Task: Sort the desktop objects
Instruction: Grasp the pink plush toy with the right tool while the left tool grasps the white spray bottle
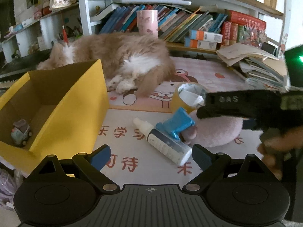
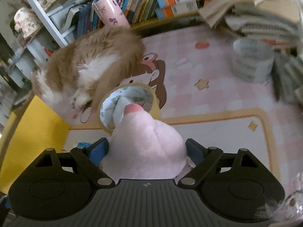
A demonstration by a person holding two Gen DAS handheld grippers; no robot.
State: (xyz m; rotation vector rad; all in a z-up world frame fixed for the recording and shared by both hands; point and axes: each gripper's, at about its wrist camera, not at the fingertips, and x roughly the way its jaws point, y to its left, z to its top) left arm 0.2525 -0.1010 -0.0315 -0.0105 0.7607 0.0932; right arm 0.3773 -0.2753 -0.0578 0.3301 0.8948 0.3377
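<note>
Two grippers: right gripper clamped, apparently, on pink plush toy; left gripper fingers apart, empty, above white bottle beside yellow box.

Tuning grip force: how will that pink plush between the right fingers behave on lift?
Probably soft: the pink plush toy bulges between the right gripper fingers, so it should compress rather than resist. Likely light for its bulk. Its fuzzy surface should resist slipping, but the free end near the tape roll may droop.

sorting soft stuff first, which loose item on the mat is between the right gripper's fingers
The pink plush toy; the right gripper brackets it. The bottle and tape roll lie free.
</note>
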